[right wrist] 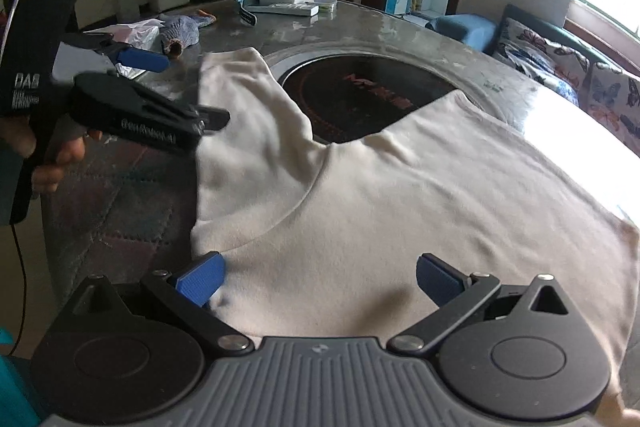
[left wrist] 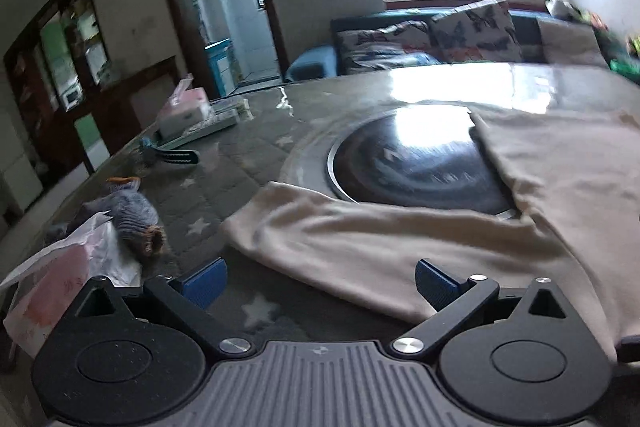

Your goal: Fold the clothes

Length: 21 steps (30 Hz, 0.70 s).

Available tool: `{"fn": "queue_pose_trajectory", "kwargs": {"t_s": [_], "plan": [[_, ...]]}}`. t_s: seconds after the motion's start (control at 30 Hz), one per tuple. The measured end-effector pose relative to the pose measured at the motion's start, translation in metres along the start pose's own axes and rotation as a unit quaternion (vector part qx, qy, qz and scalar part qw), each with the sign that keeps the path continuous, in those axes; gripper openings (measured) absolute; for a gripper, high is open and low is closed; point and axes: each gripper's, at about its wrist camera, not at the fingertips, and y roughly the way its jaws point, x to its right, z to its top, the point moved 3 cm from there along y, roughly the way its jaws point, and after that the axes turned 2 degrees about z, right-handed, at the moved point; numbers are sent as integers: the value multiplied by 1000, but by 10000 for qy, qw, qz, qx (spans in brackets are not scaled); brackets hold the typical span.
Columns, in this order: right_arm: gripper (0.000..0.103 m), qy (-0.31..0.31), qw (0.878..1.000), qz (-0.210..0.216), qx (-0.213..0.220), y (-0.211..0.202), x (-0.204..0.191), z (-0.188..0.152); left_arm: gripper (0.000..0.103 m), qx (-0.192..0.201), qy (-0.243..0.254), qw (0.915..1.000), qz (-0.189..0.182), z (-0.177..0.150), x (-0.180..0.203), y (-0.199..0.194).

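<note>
Both claws, right (right wrist: pixel 320 283) and left (left wrist: pixel 320 283), gape unclenched over cream shirt (right wrist: pixel 400 195); left body reads "DAS".

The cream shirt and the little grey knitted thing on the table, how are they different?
The cream shirt is big and spread flat, partly over the round black cooktop; the grey knitted thing is small and bunched up. The shirt is plain and pale; the knitted thing is ribbed, with an orange edge. The shirt lies by both open grippers; the knitted thing lies farther off. Both rest on the table.
</note>
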Motion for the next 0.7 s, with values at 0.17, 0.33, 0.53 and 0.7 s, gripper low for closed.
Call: {"fn": "queue_pose_trajectory", "kwargs": {"t_s": [0.17,0.33,0.53,0.7], "plan": [[103,-9,10000,48,16,5,-2,8,99,-110,-564,9982,186,10,-29,17],[103,43,10000,76,-10,9,-2,8,94,-361,-1085,9930,286,14,-49,38],[103,0,10000,28,69,-2,1,9,81,-484,-1215,9908,354,16,-56,52],[103,64,9999,32,105,-6,3,7,74,-558,-1520,9862,332,14,-64,56]]}}
